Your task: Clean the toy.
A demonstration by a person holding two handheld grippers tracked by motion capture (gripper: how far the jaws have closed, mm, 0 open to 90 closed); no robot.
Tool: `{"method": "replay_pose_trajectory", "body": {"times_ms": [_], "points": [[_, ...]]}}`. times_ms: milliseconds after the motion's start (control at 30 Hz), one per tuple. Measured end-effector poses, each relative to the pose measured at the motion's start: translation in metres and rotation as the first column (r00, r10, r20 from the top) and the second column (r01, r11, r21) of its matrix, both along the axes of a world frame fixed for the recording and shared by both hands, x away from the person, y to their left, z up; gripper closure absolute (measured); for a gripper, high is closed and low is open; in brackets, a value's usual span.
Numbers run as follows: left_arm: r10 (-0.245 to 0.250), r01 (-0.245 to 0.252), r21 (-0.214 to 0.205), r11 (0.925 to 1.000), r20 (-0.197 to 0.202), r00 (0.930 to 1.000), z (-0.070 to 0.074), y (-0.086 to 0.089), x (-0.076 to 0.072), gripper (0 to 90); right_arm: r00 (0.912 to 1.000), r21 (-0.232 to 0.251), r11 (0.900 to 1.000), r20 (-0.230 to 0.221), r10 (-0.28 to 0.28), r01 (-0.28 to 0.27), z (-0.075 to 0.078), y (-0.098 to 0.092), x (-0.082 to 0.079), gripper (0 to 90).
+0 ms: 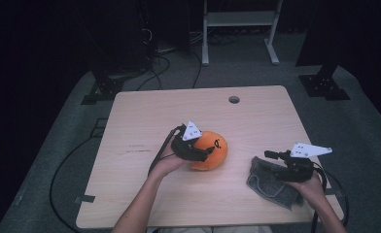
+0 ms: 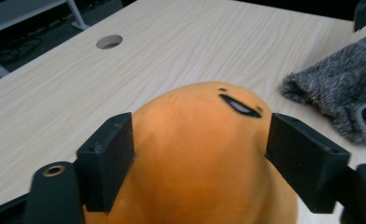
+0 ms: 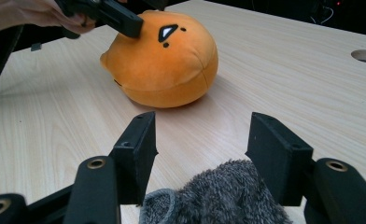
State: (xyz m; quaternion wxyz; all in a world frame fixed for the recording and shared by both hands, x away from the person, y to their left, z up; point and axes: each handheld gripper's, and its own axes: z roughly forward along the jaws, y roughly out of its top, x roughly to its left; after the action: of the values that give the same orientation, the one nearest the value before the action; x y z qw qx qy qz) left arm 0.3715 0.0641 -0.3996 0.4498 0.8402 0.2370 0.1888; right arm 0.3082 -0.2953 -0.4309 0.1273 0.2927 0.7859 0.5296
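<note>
A round orange plush (image 1: 213, 151) with a small black-and-white face lies near the middle of the wooden table (image 1: 145, 116). My left gripper (image 1: 205, 153) reaches over it from the left. In the left gripper view its jaws stand on either side of the plush (image 2: 195, 158) without squeezing it, so the gripper (image 2: 200, 140) is open. A grey fuzzy cloth (image 1: 268, 187) lies at the front right. My right gripper (image 1: 272, 156) hovers over it, open (image 3: 200, 135), with the cloth (image 3: 218, 196) bunched low between its jaws. Beyond them the plush (image 3: 167, 65) lies under the left gripper (image 3: 120, 18).
A round hole (image 1: 233, 99) pierces the table near its far edge. Bare wood stretches behind and left of the plush. On the floor beyond stand a white metal frame (image 1: 239, 19), dark stands and loose cables (image 1: 154, 65).
</note>
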Motion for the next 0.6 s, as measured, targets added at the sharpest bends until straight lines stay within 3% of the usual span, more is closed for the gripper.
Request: {"method": "replay_pose_trajectory", "body": {"times_ms": [167,467,600], "points": [[-0.004,0.004,0.003,1.0000,0.009,1.0000,0.004,0.008,-0.007,19.3,1.0000,-0.006,1.0000,-0.007,-0.002,0.002,-0.001,0.000,0.000,40.3],[0.008,-0.008,-0.033,0.9994,0.008,0.9999,0.002,0.027,-0.023,15.6,0.9999,-0.008,0.9999,-0.013,-0.008,0.008,-0.002,0.000,0.000,38.8],[0.004,-0.003,-0.024,0.9997,0.010,0.9999,0.003,0.033,-0.030,13.5,0.9998,-0.010,0.9999,-0.015,-0.010,0.010,-0.002,0.000,0.000,38.1]]}}
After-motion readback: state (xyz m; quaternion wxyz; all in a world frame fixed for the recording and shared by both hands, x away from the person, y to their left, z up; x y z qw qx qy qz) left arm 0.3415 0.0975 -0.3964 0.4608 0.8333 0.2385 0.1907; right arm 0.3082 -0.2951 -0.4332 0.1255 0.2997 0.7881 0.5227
